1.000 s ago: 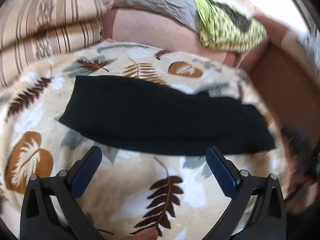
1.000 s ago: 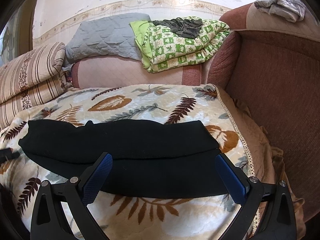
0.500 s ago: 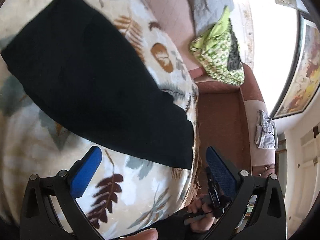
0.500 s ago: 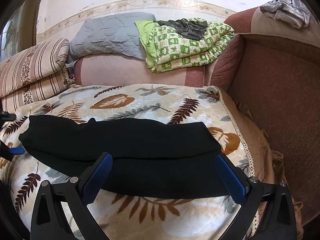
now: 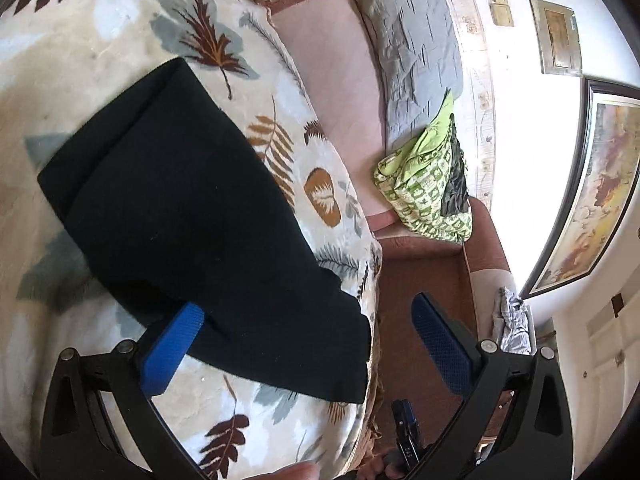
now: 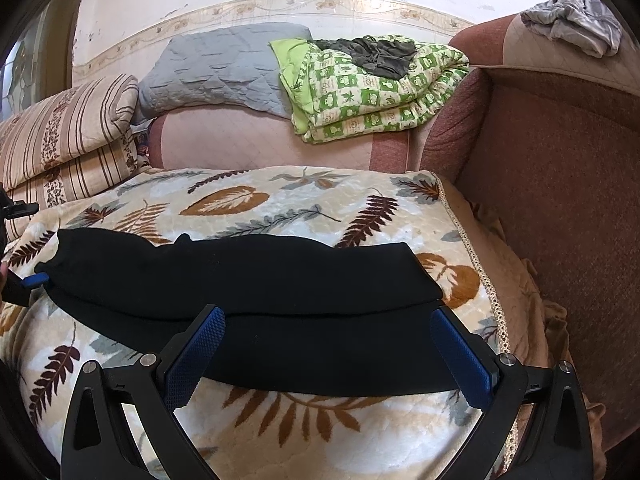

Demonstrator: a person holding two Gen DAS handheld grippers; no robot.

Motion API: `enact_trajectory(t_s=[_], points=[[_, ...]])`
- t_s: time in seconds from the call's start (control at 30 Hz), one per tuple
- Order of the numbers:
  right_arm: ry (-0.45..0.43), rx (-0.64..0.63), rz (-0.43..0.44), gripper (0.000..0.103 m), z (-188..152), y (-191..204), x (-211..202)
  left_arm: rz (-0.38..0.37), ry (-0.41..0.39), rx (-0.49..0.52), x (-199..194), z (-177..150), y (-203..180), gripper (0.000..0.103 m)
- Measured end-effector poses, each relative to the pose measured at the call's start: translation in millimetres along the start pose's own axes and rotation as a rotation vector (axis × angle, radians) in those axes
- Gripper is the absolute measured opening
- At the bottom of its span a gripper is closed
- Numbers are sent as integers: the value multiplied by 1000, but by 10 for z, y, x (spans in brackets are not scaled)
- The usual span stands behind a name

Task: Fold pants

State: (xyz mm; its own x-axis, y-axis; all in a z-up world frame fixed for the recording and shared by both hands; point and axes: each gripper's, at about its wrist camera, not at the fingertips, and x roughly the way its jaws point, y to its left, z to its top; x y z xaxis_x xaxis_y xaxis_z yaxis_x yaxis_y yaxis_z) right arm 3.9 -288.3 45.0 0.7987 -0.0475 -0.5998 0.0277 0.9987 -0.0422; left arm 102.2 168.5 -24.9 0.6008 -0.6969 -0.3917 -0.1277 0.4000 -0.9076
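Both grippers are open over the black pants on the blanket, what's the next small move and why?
Probably lower the right gripper onto the near edge of the pants and close. The pants lie folded lengthwise into a long strip on the blanket, ungripped, and both the right and the left gripper are open.

no readable text, no labels, no brands, no numbers anywhere in view

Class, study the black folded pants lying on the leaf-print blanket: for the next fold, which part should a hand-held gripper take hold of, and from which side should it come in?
Grip the black folded pants at a short end, where the stacked layers meet in one edge. The long strip lies flat across the leaf-print blanket, so come in low from beyond that end, one finger sliding under all layers. The open right hand-held gripper could take the end near the sofa arm.
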Motion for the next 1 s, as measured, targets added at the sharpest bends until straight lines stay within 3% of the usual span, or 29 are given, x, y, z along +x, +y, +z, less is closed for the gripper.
enact_trajectory(t_s=[0.13,0.23,0.33,0.47,0.53,0.6,0.67,0.77,0.87,0.93,1.0], points=[[-5,86,-1,103,15,-208,-2,99,12,-38,75,36,139,103],[-40,275,25,103,22,-600,-22,133,16,-17,97,6,146,103],[-96,593,193,103,-44,-1130,53,149,-3,1,94,-26,130,103],[4,934,389,102,-263,-1529,557,136,0,33,122,-32,80,103],[57,1012,447,100,-327,-1566,754,129,13,38,148,-41,66,103],[88,1057,539,88,-350,-1535,938,134,37,-13,173,-44,156,103],[110,1022,600,77,-269,-1435,1084,126,46,-45,177,-51,216,103],[191,941,470,67,-225,-1329,1225,160,42,-15,207,-85,170,103],[293,935,337,49,-313,-1284,1381,203,36,32,250,-141,100,103],[295,945,317,50,-331,-1284,1429,207,25,45,248,-159,96,103],[275,937,355,51,-282,-1234,1502,195,15,35,232,-149,120,103]])
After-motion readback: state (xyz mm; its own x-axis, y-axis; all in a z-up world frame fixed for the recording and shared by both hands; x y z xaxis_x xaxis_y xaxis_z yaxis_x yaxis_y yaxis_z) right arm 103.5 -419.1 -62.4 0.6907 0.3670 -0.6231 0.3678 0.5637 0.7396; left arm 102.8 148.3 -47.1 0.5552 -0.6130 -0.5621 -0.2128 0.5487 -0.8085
